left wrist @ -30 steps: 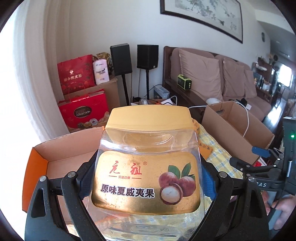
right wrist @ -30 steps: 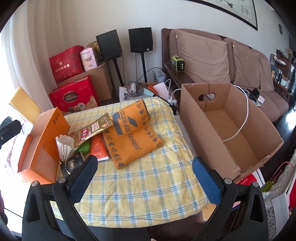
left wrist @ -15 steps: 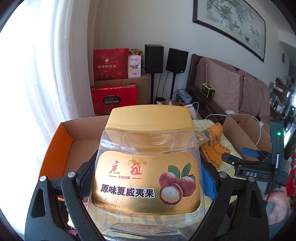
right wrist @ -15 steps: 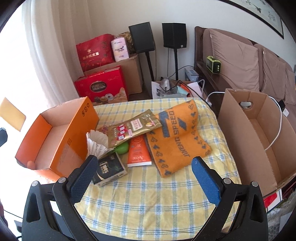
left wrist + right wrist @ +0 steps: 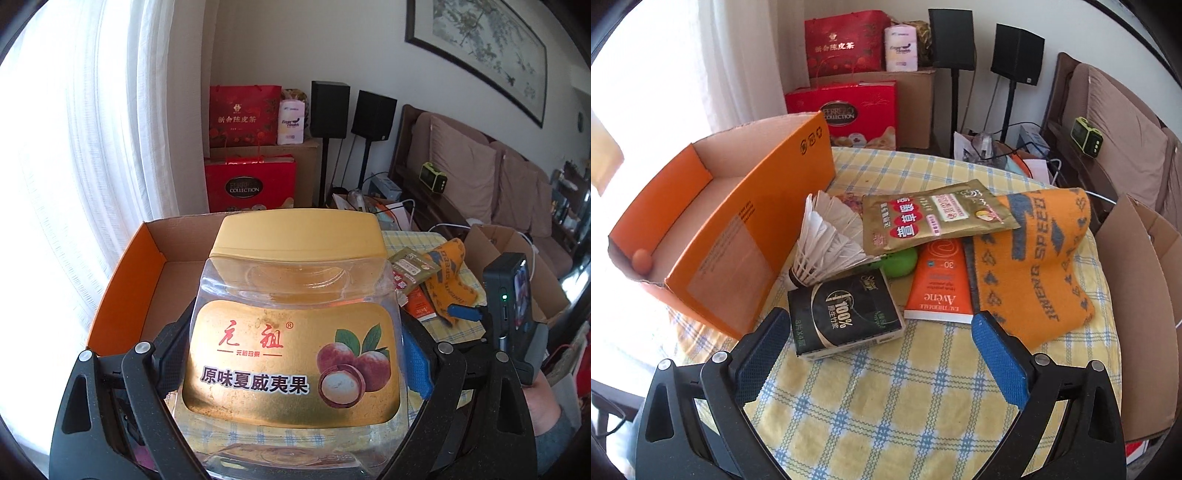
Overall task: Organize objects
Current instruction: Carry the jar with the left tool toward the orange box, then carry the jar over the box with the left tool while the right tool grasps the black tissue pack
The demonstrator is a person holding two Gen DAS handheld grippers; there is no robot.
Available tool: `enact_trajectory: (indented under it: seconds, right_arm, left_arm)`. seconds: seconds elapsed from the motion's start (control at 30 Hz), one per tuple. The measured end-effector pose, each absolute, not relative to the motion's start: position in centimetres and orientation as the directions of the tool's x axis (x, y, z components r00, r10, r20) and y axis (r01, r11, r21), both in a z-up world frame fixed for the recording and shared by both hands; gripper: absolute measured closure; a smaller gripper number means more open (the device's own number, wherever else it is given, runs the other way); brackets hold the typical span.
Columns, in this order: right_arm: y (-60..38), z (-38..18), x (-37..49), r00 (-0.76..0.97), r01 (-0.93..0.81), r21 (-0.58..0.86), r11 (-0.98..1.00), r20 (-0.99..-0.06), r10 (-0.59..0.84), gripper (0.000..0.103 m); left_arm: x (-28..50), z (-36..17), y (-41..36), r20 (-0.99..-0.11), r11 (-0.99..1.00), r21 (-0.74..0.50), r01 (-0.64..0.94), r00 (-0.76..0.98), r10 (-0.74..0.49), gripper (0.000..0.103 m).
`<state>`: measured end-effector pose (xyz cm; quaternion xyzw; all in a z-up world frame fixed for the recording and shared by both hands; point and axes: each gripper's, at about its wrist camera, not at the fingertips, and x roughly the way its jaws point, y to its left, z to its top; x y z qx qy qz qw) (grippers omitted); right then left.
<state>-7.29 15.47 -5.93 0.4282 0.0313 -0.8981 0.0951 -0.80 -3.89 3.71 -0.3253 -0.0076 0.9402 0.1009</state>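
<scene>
My left hand-held gripper [image 5: 295, 354] pinches the nut jar [image 5: 295, 332] above the orange box [image 5: 125, 266]; my right hand-held gripper [image 5: 882, 354] is spread, empty. Risk: smooth plastic slipping from the pads.

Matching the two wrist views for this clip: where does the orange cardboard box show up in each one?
Left wrist: orange cardboard box sits left of centre, open, behind the nut jar clamped in the left gripper.
Right wrist: the box fills the left side, on the checked tablecloth, a small orange ball inside.
Shared landmark: the red Collection gift box behind it.
</scene>
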Motion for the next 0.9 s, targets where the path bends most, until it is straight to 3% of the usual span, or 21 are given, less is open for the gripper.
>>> enact_trajectory:
  seconds: [0.37, 0.5, 0.9]
  right_arm:
    - [13.4, -8.8, -8.1, -0.568, 0.299, -0.042, -0.953, -0.811, -0.143, 0.003]
    - [13.4, -9.4, -8.1, -0.547, 0.309, -0.027, -0.951, -0.823, -0.155, 0.026]
    - [14.0, -7.1, -5.7, -0.556, 0.284, -0.021, -0.959, -0.818, -0.147, 0.026]
  left_arm:
    - [-1.5, 2.9, -5.0, -0.635, -0.982, -0.098, -0.16, -0.75, 0.186, 0.012]
    - [-1.7, 2.7, -5.4, -0.639, -0.982, -0.105, -0.156, -0.746, 0.187, 0.012]
    - [-3.1, 2.3, -6.1, -0.654, -0.983, -0.112, -0.145, -0.734, 0.183, 0.012]
